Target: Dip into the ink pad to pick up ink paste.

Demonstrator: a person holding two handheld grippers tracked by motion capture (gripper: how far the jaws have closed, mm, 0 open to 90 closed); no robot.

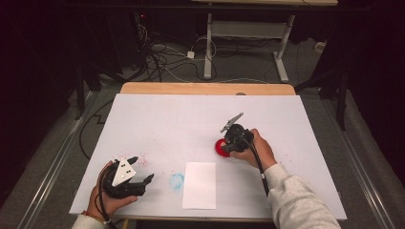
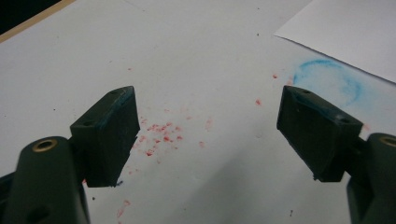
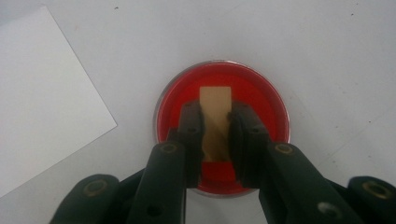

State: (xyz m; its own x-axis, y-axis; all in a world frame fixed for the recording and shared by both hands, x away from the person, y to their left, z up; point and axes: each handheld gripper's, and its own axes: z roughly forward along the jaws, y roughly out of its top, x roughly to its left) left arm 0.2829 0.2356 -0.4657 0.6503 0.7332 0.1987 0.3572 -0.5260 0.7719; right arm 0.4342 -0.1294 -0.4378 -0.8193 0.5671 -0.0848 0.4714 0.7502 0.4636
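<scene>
We see the left gripper at the near left edge of the table, jaws wide apart, nothing between them; in its own view they frame red specks on the white cover. A faint blue smudge sits just beside a sheet of paper near the front edge; in the left gripper view the paper is cut off at the frame corner. Farther in, the right gripper is clamped tight on a tan block held over a round red dish. We can't tell if the block touches the dish. From above, hand and gripper hide most of the dish.
</scene>
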